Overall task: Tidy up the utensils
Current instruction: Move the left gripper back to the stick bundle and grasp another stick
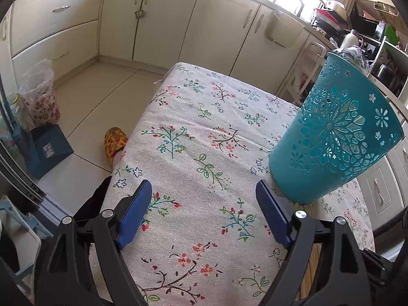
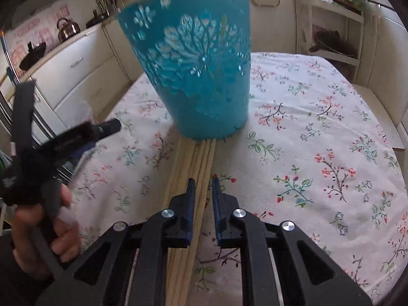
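A teal cut-out utensil holder (image 2: 201, 76) stands upright on the table with the floral cloth (image 2: 318, 127). Several long wooden sticks (image 2: 193, 158) lie side by side on the cloth, running from the holder's base toward me. My right gripper (image 2: 203, 181) hovers just above them with a narrow gap between its jaws, and I see nothing pinched. My left gripper (image 1: 204, 188) is open wide over bare cloth (image 1: 204, 117). The holder (image 1: 336, 137) stands just right of its right finger, and the sticks (image 1: 312, 262) show beneath that finger. A hand (image 2: 43, 232) holds the left gripper at the table's left edge.
Cream cabinets (image 1: 163, 20) ring the room. On the floor left of the table are a patterned slipper (image 1: 114, 145), a blue box (image 1: 48, 150) and a bagged bin (image 1: 38, 94). A white shelf unit (image 2: 331, 25) stands behind the table. A kettle (image 2: 67, 28) sits on the counter.
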### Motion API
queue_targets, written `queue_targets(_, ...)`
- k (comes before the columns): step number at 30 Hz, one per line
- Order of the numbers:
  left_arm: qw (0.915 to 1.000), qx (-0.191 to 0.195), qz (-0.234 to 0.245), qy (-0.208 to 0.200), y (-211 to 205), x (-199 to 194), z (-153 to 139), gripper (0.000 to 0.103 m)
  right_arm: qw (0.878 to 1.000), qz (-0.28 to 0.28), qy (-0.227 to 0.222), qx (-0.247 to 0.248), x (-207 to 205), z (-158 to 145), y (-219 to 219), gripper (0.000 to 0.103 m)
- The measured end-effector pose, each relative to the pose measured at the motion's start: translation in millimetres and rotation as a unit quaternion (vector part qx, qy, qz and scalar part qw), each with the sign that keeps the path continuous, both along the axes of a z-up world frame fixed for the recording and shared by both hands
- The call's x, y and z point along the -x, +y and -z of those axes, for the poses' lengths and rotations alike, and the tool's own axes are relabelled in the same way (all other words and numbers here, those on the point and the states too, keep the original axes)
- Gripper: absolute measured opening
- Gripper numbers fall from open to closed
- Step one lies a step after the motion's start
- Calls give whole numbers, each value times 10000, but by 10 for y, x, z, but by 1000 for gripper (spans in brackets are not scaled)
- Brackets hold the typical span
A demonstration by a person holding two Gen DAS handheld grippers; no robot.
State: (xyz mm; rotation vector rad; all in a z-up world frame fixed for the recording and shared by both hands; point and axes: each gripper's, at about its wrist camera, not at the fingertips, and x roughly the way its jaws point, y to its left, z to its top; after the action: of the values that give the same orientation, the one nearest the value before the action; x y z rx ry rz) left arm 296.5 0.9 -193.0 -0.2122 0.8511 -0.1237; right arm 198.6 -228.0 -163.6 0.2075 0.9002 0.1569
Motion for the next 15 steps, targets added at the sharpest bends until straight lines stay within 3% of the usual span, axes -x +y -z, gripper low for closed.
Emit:
queue_targets(11,9999,-130,102,34,-59,9,-3,80,9983,-63,192,552,-134,149,28,8)
queue_targets(15,9967,-212,747,247,-332,139,-73,80,9980,-31,298,554,-118,163,-68,8)
